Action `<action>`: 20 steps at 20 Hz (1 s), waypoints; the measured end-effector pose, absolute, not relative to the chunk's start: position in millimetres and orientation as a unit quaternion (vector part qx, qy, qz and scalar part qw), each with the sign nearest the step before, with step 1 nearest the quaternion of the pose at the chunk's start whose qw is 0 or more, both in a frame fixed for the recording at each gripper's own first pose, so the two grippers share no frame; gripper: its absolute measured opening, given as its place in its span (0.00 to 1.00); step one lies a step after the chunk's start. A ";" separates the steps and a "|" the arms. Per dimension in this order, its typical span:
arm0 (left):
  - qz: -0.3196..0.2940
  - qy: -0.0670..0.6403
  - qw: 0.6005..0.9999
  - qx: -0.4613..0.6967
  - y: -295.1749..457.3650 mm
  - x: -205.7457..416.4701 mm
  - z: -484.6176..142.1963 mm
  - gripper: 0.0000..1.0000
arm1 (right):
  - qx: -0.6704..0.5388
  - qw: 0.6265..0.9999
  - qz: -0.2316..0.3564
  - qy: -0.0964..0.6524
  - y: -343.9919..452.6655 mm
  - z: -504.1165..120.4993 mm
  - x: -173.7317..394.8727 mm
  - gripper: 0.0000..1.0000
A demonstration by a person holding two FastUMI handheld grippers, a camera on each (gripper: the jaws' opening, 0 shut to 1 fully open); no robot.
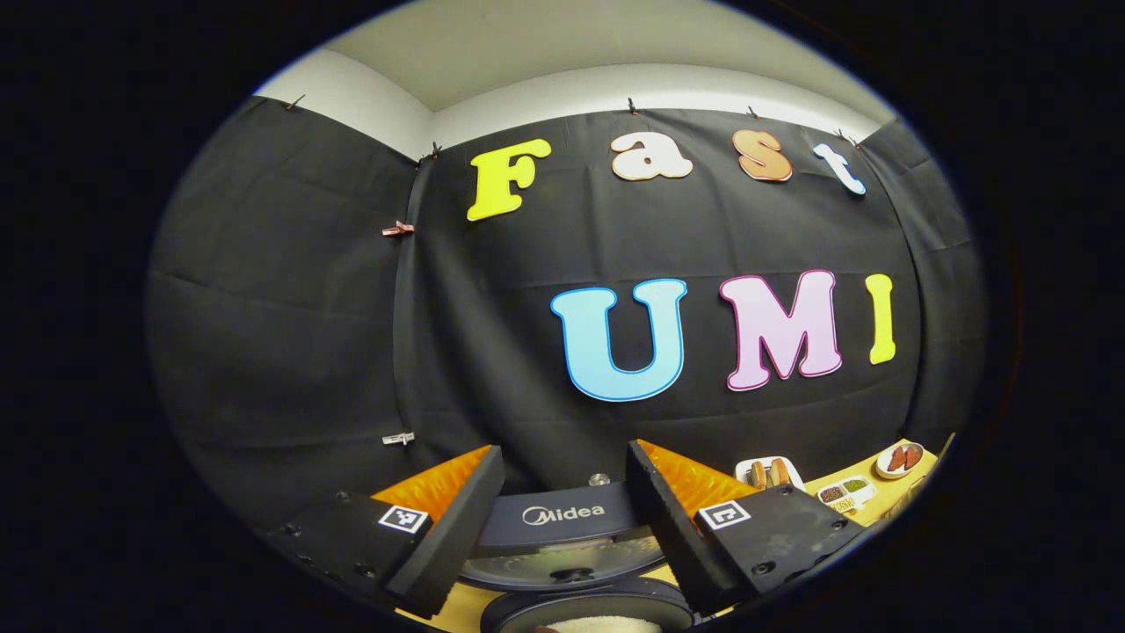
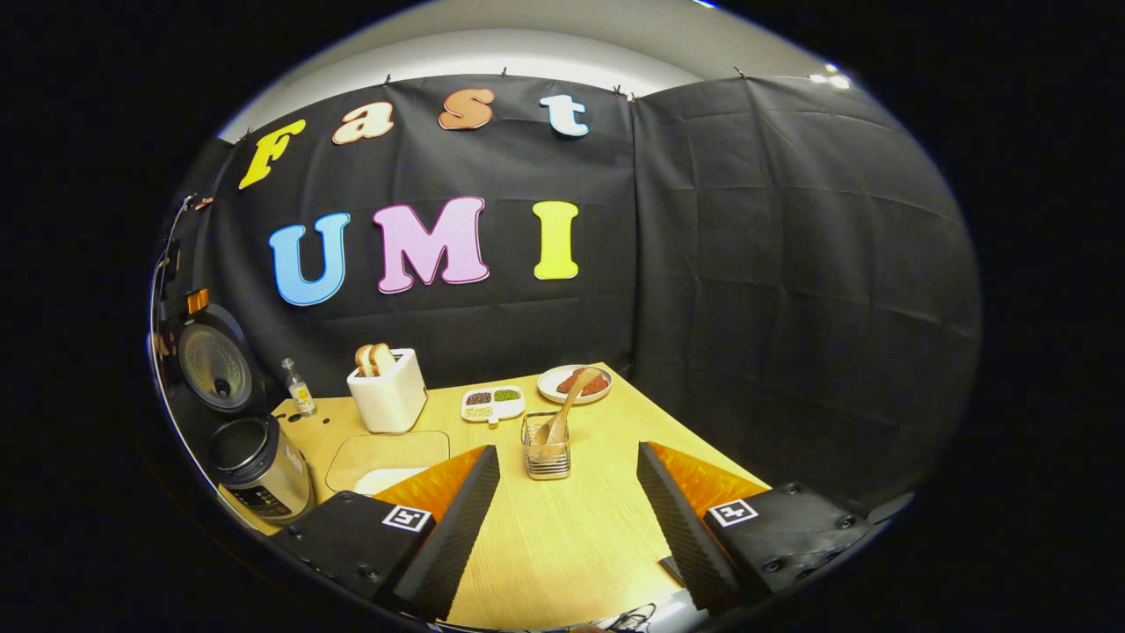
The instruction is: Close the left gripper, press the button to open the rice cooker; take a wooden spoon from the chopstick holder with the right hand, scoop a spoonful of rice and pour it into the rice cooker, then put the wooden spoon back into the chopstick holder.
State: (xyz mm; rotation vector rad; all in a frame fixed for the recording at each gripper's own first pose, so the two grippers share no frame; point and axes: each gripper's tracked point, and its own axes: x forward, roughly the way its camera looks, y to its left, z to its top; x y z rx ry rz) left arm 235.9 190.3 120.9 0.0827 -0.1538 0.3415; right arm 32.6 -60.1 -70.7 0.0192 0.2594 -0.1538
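Observation:
The rice cooker (image 2: 259, 475) stands at the table's left edge with its lid (image 2: 215, 365) swung up. In the left gripper view my left gripper (image 1: 562, 453) is open just above it; the raised lid (image 1: 562, 519) and the pot's rim (image 1: 580, 607), with something white inside, sit between the fingers. In the right gripper view my right gripper (image 2: 567, 448) is open and holds nothing. Straight ahead of it, a short way off, a wire chopstick holder (image 2: 547, 459) holds a wooden spoon (image 2: 562, 413) that leans to the right. A flat tray (image 2: 387, 455) with a white heap of rice (image 2: 387, 479) lies left of the holder.
Behind the tray stands a white toaster (image 2: 387, 391) with bread slices, and a small bottle (image 2: 299, 387) is to its left. A divided dish (image 2: 492, 403) and a plate of food (image 2: 576, 384) sit near the back wall. The wooden table (image 2: 562, 545) runs toward my right gripper.

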 end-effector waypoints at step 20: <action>0.136 0.154 0.978 -0.048 109.5 112.1 -57.3 0.99 | 0.027 0.977 0.008 0.210 1.5 -138.1 17.4 0.99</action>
